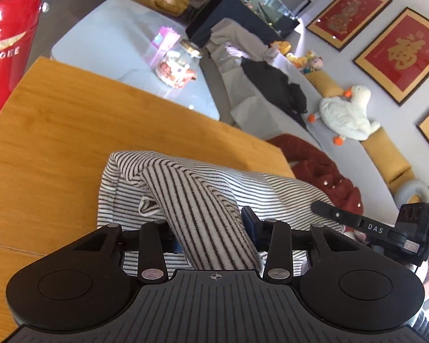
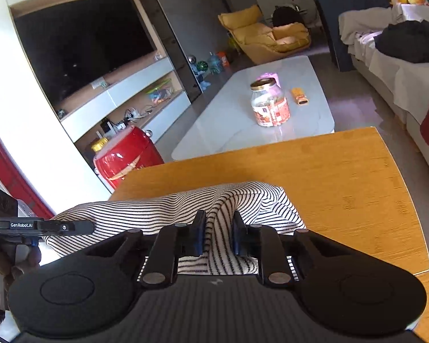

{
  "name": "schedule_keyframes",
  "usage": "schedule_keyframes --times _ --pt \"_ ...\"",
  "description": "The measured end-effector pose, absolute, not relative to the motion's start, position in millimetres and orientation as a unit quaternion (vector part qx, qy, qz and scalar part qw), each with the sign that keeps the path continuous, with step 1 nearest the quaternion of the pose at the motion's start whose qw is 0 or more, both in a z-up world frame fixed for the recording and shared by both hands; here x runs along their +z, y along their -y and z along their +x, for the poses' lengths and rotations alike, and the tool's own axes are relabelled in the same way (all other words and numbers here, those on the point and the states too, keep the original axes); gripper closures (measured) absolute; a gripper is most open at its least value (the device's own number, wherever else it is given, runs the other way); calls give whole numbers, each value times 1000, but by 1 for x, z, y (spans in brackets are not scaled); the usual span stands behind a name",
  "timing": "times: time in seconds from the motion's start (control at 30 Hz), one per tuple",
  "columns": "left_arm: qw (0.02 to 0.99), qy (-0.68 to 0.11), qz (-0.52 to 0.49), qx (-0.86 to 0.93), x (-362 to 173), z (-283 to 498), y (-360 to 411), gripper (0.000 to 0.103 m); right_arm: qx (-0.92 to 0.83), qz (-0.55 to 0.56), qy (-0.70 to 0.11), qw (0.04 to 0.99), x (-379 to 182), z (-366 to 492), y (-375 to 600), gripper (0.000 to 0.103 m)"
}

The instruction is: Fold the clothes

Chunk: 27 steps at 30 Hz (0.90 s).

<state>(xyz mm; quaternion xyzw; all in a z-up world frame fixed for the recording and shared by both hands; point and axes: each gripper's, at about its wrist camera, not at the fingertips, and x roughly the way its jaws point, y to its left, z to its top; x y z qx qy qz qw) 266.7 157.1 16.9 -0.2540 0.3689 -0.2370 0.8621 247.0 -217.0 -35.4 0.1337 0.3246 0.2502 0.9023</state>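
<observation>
Two grippers: both biting the same striped top (image 1: 186, 188), which lies bunched on the wooden table (image 1: 57, 143).

Left view:
- grip: left gripper (image 1: 211, 228) has a thick roll of striped cloth running up between its pads; jaws closed onto it, clamped.
- why: looks like it has taken a sleeve or edge to lift and carry over for a fold. That's my read, not certain.
- pose: tilted downward toward the table, low over the cloth, horizon strongly slanted so the wrist looks rolled.
- other tool: right gripper's finger (image 1: 337, 214) pokes in from the right edge, resting at the far side of the top.

Right view:
- grip: right gripper (image 2: 218, 237) pinches a narrow raised ridge of the top (image 2: 171, 208); jaws nearly together, cloth squeezed between the blue pads (image 2: 199, 237).
- why: a pinch at a second point keeps the fabric taut between the two hands.
- pose: angled down, close to the table (image 2: 343, 185), fairly level side to side.
- other tool: left gripper's finger (image 2: 68, 227) enters at left, touching the cloth edge; hand (image 2: 23, 257) behind it.

Fold state: top crumpled, no clean fold yet.
</observation>
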Motion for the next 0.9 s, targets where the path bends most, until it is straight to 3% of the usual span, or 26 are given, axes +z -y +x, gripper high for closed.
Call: schedule_keyframes --times 0.17,0.33,0.53,0.6,0.63,0.7,0.8,0.9 --pt "852 -372 -261 -260 18 225 -165 60 266 130 -338 893 -40 216 227 85" --pt "849 -422 -229 -220 -19 212 -157 57 224 69 -369 899 -75 212 213 85" --pt "868 -412 -203 -188 -16 203 -164 50 225 17 -375 899 -77 207 204 78" --pt "885 -394 -178 -171 -2 196 -163 44 222 7 -368 903 -72 205 205 59" --pt "892 -381 -171 -171 6 191 -161 36 221 9 -362 906 -67 205 208 51" --pt "898 -360 -170 -188 20 181 -157 23 218 13 -348 912 -59 206 212 24" --pt "889 -337 -192 -243 34 167 -148 8 209 24 -322 923 -44 218 216 9" --pt "854 -367 -226 -290 21 170 -127 7 191 19 -304 933 -38 241 212 5"
